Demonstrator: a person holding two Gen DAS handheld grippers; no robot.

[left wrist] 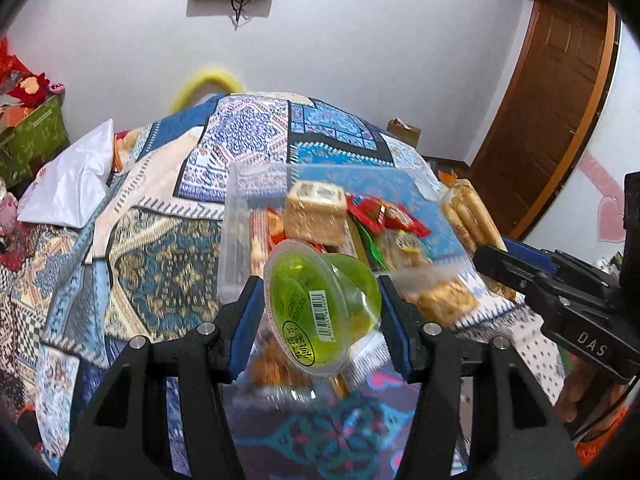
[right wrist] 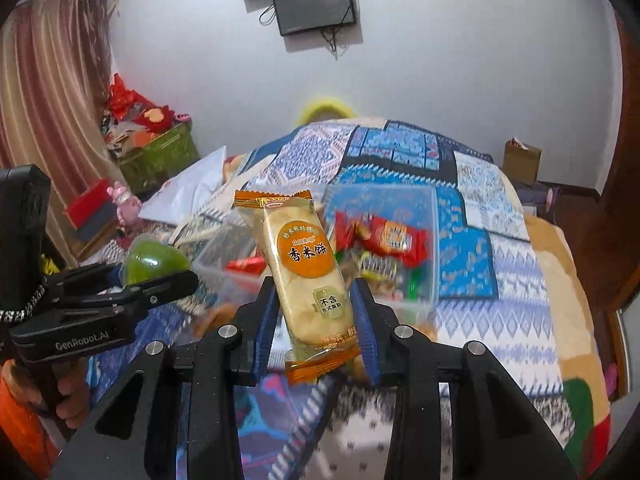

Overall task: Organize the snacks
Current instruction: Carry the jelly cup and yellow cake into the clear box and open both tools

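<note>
— While both are loaded, how far along?
— Midway: left gripper (left wrist: 320,312) clamps the green jelly cup (left wrist: 320,312), right gripper (right wrist: 316,316) clamps the rice cracker (right wrist: 308,276), above the half-filled clear bin (right wrist: 428,216) mid-bed; packets lie outside.

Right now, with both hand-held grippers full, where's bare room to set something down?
Free: the patterned quilt left of the clear bin, up to the white pillow, and the quilt beyond the bin. Crowded: the bin itself, packed with red packets, and its right side, where the biscuit packs lie.
</note>
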